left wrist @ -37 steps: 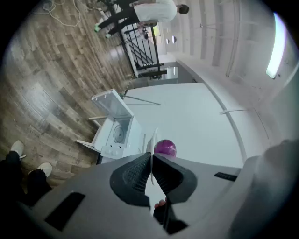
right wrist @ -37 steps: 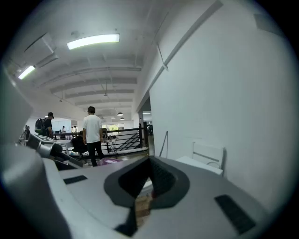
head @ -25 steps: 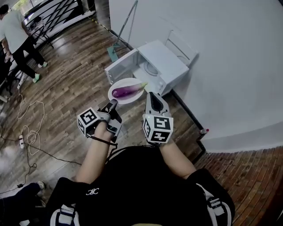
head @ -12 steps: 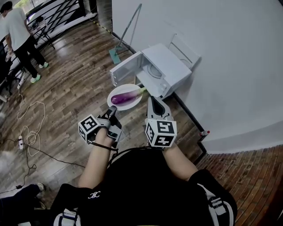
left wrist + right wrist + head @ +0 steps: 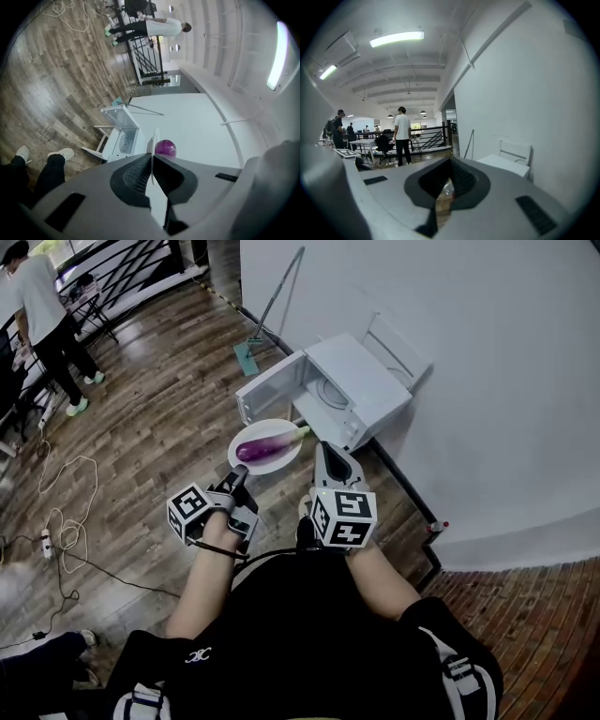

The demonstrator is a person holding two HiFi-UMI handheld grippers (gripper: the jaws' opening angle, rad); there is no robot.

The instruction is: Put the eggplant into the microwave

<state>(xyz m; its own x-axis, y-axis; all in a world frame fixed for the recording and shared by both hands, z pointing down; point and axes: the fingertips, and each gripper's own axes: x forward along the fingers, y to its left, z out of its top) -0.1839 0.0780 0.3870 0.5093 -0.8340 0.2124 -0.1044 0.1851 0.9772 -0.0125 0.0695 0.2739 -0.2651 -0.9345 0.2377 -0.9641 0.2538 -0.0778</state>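
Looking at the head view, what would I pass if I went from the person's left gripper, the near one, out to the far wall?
left gripper → plate carrying the eggplant → open microwave → mop

the eggplant [image 5: 262,447] is glossy purple with a green stem, its plate [image 5: 272,468] is plain white, and the microwave [image 5: 366,381] is white all over too. The floor [image 5: 141,427] is brown wood planks with streaky grain, while the left hand-held gripper [image 5: 240,472] and right hand-held gripper [image 5: 328,448] are grey, their cubes [image 5: 343,518] white with black square markers
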